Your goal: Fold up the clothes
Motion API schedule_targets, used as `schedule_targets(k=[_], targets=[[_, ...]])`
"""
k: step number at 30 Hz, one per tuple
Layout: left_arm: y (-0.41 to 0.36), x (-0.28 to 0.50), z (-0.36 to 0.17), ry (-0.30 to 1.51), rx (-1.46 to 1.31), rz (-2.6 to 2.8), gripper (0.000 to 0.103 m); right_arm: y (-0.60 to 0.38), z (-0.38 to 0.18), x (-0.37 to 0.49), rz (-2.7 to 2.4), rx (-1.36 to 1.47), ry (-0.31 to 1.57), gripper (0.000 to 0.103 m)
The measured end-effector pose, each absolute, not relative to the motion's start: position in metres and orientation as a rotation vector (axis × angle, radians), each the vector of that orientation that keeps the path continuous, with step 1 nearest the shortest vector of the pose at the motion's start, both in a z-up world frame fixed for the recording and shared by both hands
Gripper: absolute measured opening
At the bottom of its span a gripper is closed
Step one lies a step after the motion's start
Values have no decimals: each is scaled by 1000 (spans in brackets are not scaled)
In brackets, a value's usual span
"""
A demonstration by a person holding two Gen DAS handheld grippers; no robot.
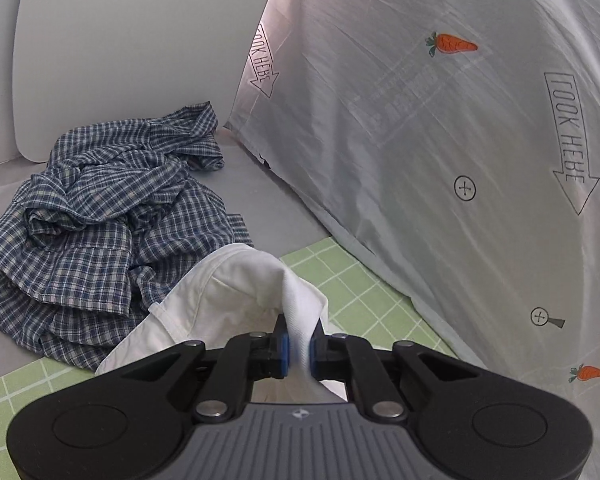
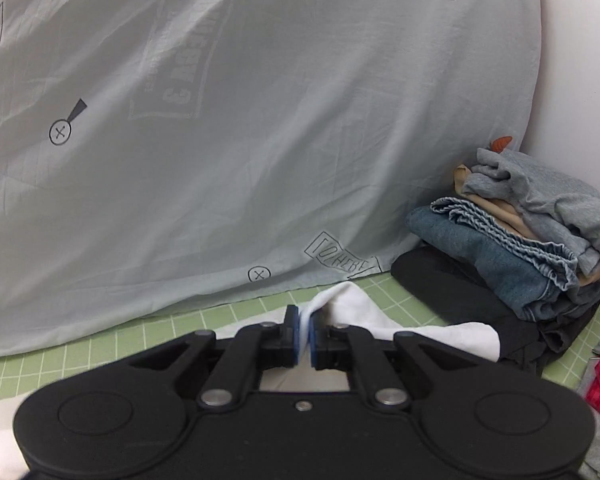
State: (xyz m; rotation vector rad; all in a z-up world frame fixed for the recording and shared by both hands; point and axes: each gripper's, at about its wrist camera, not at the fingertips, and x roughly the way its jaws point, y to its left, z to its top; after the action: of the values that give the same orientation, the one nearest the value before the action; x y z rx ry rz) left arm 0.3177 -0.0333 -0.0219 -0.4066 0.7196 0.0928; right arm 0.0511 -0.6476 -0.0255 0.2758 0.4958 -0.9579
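Both grippers are clamped on a white garment [image 1: 236, 292]. The left gripper [image 1: 299, 346] has its fingers pinched on a bunched fold, cloth rising toward 12 o'clock and spilling to 9 o'clock over the green grid mat [image 1: 352, 292] on the counter. The right gripper [image 2: 305, 340] has its fingers together on another edge of the same cloth [image 2: 348, 308], which trails to 3 o'clock.

The garment looks like thin woven cotton: light, limp, no stiffness, likely to sag between the two holds. It should grip easily, not slippery or fragile. Best held at hems or corners, pulled taut before laying flat.

A plaid shirt [image 1: 100, 216] lies crumpled at 10 o'clock of the left gripper. A folded stack [image 2: 520, 240] sits at 2 o'clock of the right gripper. A printed sheet [image 2: 260, 120] hangs behind.
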Motion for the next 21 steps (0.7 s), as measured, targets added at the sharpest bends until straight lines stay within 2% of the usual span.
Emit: schedule_targets(k=[5,7,8,9,11,12,13,15,17,21], targets=[[-39,344,-13,670,-385,61,10,-659,-9,87,-928,235,430,5],[-44,360,-19,672,-371,100,12,-668,-7,109,-883,225,437,6],[-46,367,-23,698,-361,118,18,-673,-8,121,-846,222,460,7],[-49,373,-27,734,-350,135,21,-674,-10,133,-825,201,503,10],[-54,376,-31,775,-333,143,25,-671,-14,149,-801,149,576,36],[-57,367,-30,761,-330,121,35,-661,-13,146,-802,105,565,57],[-60,357,-29,748,-327,99,42,-650,-12,137,-805,65,532,72],[-73,336,-29,760,-280,43,64,-633,-17,115,-818,51,528,78],[-88,315,-32,790,-228,-19,69,-623,-28,91,-845,99,570,78],[-115,279,-58,919,-144,-135,69,-621,-67,26,-1006,268,666,78]])
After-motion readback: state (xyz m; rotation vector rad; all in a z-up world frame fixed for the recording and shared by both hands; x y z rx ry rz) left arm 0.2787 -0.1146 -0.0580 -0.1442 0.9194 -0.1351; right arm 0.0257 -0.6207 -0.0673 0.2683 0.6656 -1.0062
